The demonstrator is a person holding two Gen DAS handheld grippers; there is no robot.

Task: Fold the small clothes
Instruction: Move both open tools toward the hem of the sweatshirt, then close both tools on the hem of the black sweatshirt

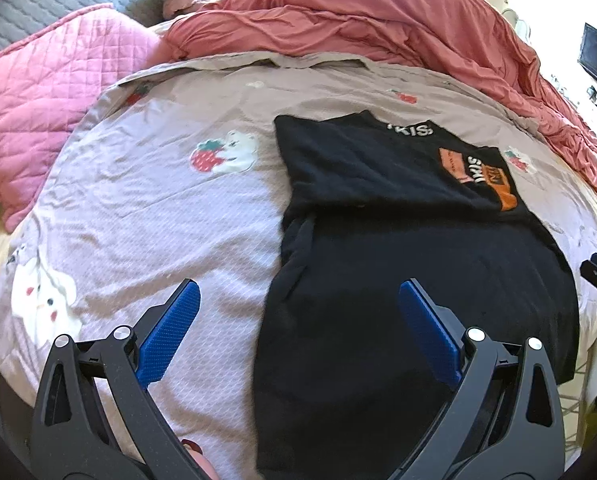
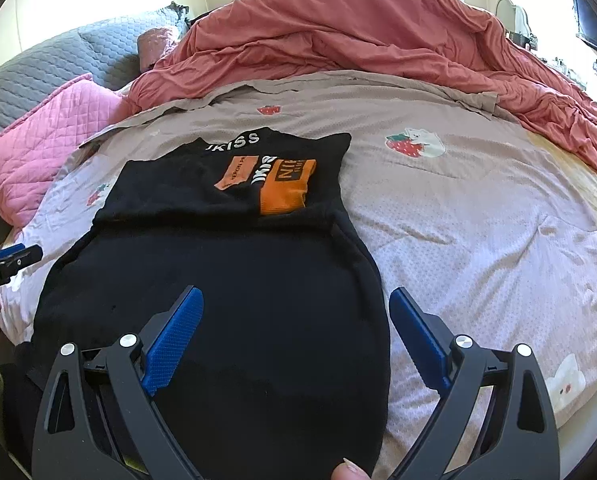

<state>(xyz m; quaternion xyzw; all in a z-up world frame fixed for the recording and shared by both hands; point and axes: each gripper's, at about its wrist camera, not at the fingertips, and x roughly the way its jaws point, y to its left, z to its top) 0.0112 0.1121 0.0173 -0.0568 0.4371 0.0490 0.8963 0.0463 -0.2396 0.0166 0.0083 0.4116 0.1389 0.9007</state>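
black top [image 2: 234, 272] | orange patches, white lettering | partly folded, flat on bed

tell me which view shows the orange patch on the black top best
The right wrist view: the orange patch sits near centre, facing the camera, lettering partly legible. The left wrist view shows it off to the right, skewed and smaller, on the black top.

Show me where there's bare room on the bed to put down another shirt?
One bare patch of printed sheet lies between the black shirt and the pink quilted pillow. Another lies on the shirt's other side, below the red duvet. It is crowded at the far side, where the duvet is heaped.
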